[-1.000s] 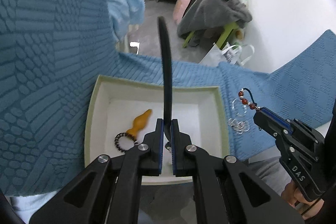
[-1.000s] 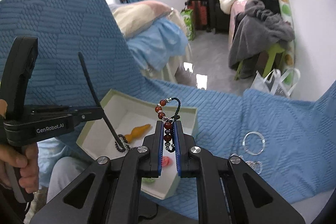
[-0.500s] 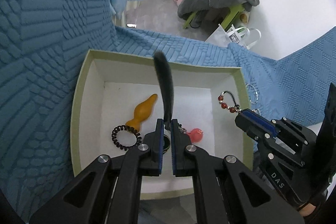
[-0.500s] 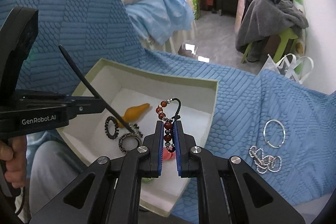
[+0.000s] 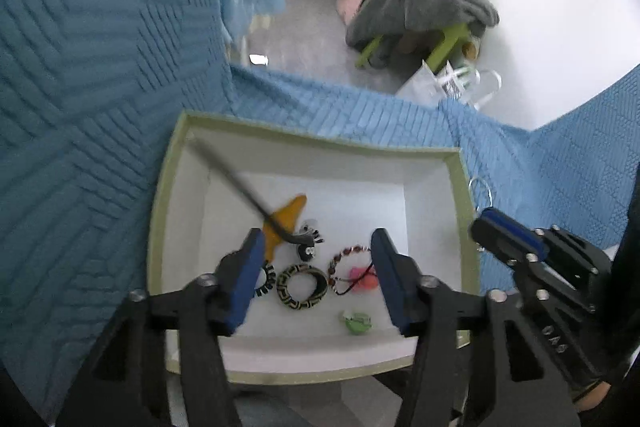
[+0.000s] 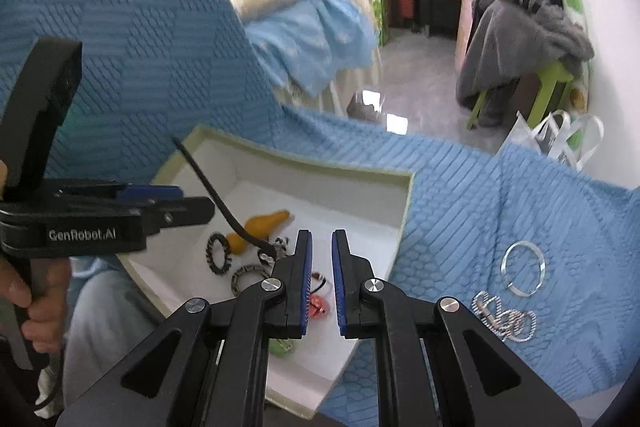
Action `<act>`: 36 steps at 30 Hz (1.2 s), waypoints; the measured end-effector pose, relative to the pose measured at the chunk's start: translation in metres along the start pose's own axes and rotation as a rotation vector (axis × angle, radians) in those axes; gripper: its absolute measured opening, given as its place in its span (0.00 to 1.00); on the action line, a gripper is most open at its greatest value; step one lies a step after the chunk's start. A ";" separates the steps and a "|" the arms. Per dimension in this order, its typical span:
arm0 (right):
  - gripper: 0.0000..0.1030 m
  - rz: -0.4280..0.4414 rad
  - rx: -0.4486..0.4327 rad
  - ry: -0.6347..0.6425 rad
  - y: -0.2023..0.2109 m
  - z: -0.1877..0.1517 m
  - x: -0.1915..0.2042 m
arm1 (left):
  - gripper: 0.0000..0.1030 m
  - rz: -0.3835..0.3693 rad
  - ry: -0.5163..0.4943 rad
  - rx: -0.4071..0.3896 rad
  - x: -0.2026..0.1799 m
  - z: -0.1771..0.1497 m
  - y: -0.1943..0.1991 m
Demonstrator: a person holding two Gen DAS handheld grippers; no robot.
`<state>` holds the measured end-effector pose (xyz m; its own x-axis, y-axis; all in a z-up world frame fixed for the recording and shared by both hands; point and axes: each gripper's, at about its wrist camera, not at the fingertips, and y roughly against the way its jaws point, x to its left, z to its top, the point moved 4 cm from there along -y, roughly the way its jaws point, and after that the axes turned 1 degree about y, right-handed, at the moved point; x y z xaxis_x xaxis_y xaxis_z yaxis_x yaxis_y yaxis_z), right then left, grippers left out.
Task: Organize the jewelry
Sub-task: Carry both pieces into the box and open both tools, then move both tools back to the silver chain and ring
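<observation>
1. over the open box (image 5: 320, 141) on the blue quilt (image 6: 480, 207), the left gripper (image 5: 318, 235) pointed steeply down, its tongs wide; they had just been opening and nothing sat between the pads.
2. the black headband (image 5: 240, 187), blurred, ran from the far left corner of the box down to the middle, its near end beside an orange gourd-shaped piece (image 5: 286, 219).
3. on the white floor of the box, near the gourd, lay a black-and-white striped ring (image 6: 219, 253), a patterned bangle (image 5: 302, 287) and, to its right, the red bead bracelet (image 5: 346, 255).
4. a pink piece (image 5: 364, 277) touched the bracelet on its right, and a green piece (image 5: 356, 321) lay nearer, apart from the rest.
5. the right gripper (image 6: 321, 233) hung over the near right part of the box, its tongs narrow, with a slim gap and nothing in it.
6. to the right of the box, on the quilt, lay a silver hoop (image 6: 522, 268) and, just nearer, a silver chain (image 6: 504, 319), both well apart from the tongs.
7. at the left edge of the right wrist view, a hand (image 6: 24, 307) gripped the handle of the left gripper.
</observation>
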<state>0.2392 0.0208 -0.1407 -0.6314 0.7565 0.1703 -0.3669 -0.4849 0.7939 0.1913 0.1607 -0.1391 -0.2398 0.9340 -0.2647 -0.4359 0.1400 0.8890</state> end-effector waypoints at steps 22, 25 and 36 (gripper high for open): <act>0.08 -0.140 -0.281 -0.024 0.170 -0.019 -0.062 | 0.54 -0.163 -0.079 -0.278 -0.127 -0.015 0.089; 0.08 -0.159 -0.285 -0.045 0.174 -0.029 -0.076 | 0.54 -0.176 -0.096 -0.280 -0.142 -0.019 0.083; 0.08 -0.184 -0.270 -0.110 0.143 -0.073 -0.131 | 0.51 -0.255 -0.111 -0.225 -0.181 -0.039 0.019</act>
<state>0.2199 -0.1798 -0.0920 -0.4654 0.8780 0.1122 -0.6448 -0.4231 0.6365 0.1928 -0.0182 -0.0893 -0.0085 0.9102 -0.4140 -0.6527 0.3086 0.6919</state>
